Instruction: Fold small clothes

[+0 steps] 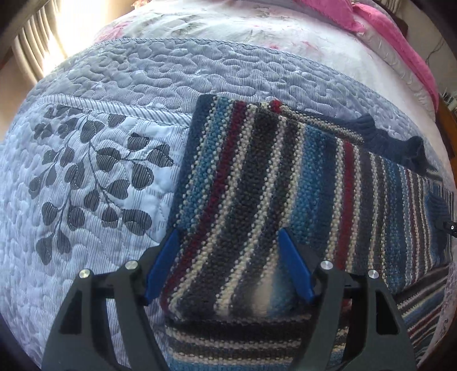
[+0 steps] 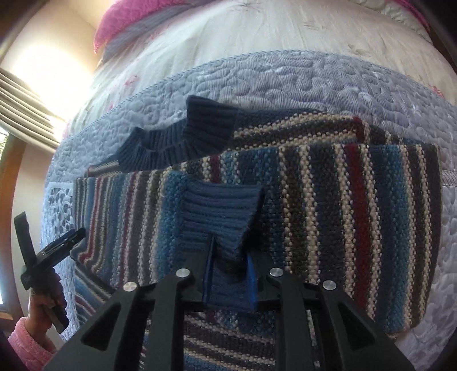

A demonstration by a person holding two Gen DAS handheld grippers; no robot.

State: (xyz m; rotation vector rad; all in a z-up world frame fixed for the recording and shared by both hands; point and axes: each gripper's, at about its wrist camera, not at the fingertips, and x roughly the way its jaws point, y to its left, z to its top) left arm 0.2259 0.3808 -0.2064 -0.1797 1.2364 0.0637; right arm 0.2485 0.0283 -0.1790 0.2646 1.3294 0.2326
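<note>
Item: one small striped knitted sweater in navy, blue, dark red, cream and charcoal bands, with a dark navy ribbed collar. Location: lying on a pale blue-grey quilted bedspread with a dark leaf print on a bed; a pink fabric edge lies well apart near the head of the bed. Condition: partly folded; the sleeves appear turned inward over the body, and a blue ribbed cuff rests on top near the middle. Long axis: the folded bundle runs crosswise, from one gripper's side to the other, collar on the far edge. Left gripper: blue-padded fingers spread wide, straddling the striped panel at the near edge on its own side; whether the pads touch the knit cannot be told. Right gripper: fingers drawn close and pinching blue ribbed knit just below the cuff, directly ahead of the tips. In the right wrist view the left gripper appears at the left edge, held by a hand in a pink sleeve, just beside the sweater's end. Judgement: the right gripper has the fabric, so the coming fold probably depends on carrying this near edge away from the fingers toward the collar, with the left side needing its own grip first.
</note>
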